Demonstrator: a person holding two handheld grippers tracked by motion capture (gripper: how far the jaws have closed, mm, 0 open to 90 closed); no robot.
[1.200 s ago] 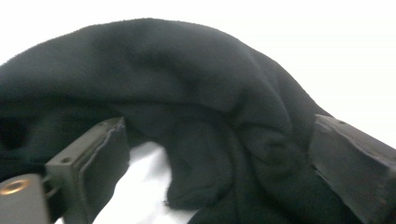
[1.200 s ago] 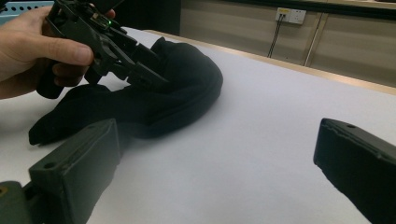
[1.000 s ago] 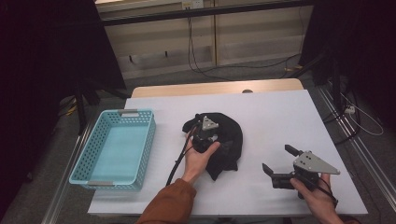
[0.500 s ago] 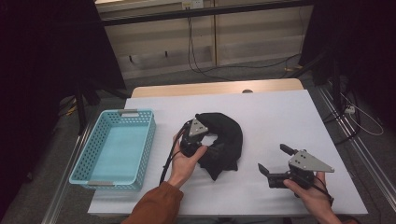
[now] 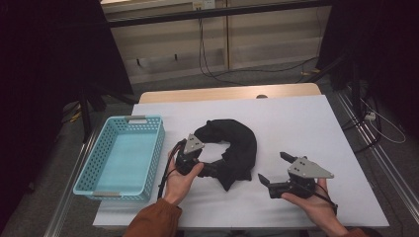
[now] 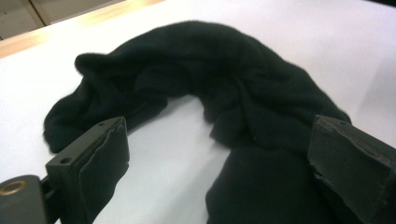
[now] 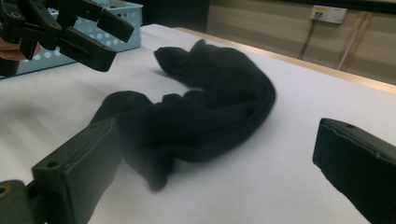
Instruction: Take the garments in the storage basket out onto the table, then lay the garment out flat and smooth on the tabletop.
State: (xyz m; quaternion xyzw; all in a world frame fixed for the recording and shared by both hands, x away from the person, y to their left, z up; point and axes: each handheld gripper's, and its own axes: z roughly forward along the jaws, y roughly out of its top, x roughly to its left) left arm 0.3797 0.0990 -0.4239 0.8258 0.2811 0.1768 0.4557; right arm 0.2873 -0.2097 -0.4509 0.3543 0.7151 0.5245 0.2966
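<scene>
Left hand-held gripper [image 5: 210, 167], jaws apart, lines up on the black cloth [image 5: 236, 143] while the right hand-held gripper [image 5: 273, 170] waits open nearby on the bench [image 5: 306, 123].

One black fleece cloth [image 5: 237, 148], curled into a horseshoe shape, was counted on the one white-topped bench [image 5: 306, 123]. One light-blue perforated plastic basket [image 5: 94, 170] was counted beside it. Two hand-held grippers were counted: the left hand-held gripper [image 5: 210, 168] and the right hand-held gripper [image 5: 273, 169], each with two black jaws.
</scene>
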